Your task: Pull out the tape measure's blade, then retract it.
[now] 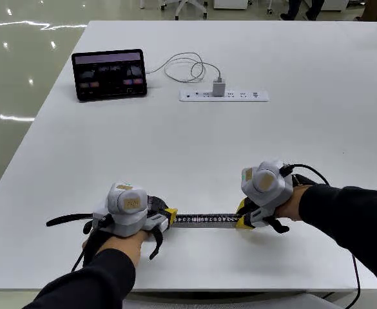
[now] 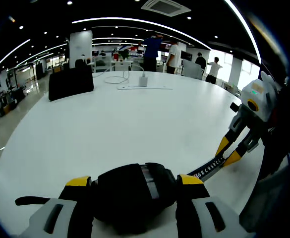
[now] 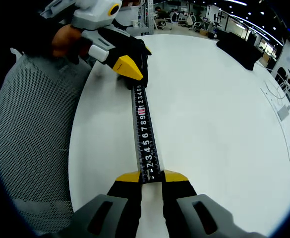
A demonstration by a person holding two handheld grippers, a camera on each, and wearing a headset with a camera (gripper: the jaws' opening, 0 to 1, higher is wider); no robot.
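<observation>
Our left gripper clamps the tape measure case to anchor it; right of that case, our right gripper pinches the blade by its tip, stretching it along the table.

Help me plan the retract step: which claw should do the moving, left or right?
Right, probably. The right claw is shut on the end of the blade, so it can guide the extended length back. The left claw clamps the tape measure case and should just hold it steady.
</observation>
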